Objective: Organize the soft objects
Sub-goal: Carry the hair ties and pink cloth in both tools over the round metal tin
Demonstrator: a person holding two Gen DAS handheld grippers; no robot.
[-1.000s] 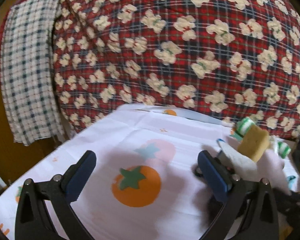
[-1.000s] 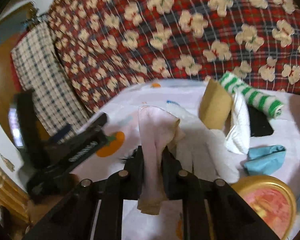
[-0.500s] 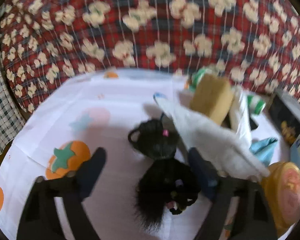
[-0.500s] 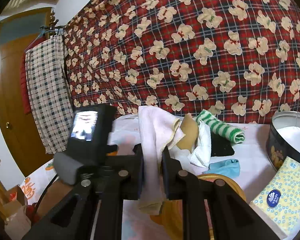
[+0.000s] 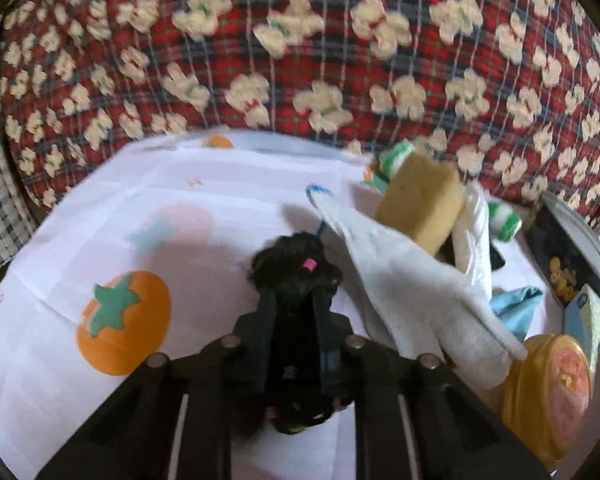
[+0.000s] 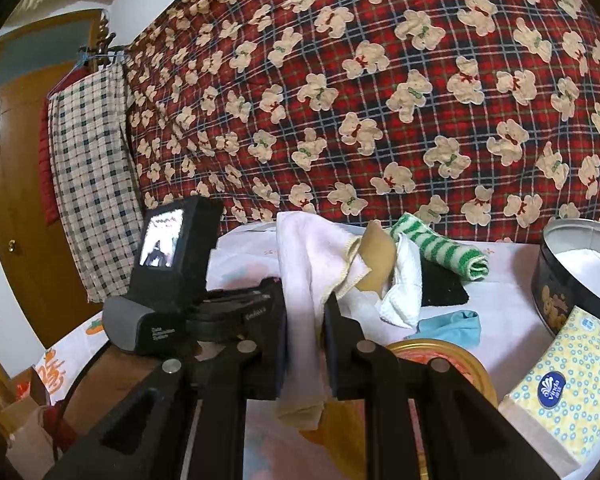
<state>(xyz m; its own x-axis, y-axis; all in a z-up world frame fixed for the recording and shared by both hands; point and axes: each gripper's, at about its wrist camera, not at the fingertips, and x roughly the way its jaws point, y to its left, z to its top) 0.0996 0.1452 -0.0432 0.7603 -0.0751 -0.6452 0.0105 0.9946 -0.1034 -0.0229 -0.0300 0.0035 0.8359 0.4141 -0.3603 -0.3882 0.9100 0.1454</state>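
Note:
A black furry hair bundle (image 5: pixel 296 264) with a pink bit lies on the white fruit-print cloth (image 5: pixel 220 200). My left gripper (image 5: pixel 294 300) is closing on it from above, with both pads pressing its sides. To its right lie a white glove (image 5: pixel 412 292), a yellow sponge (image 5: pixel 420 200) and a green-striped cloth (image 5: pixel 504 220). My right gripper (image 6: pixel 306 308) is shut on a pale pink towel (image 6: pixel 300 264), which hangs through the jaws above the table. The left gripper's body (image 6: pixel 172 288) shows to its left.
A red plaid bear-print quilt (image 6: pixel 380 80) backs the table. At the right stand a round tin (image 6: pixel 572 280), a tissue pack (image 6: pixel 560 400) and a yellow lid (image 6: pixel 440 356). A blue cloth (image 6: pixel 456 324) and a black cloth (image 6: pixel 440 288) lie near the sponge.
My left gripper swung right over the black hair bundle, dropped onto it and went from wide open to shut. The right gripper lifted the pink towel and turned right.

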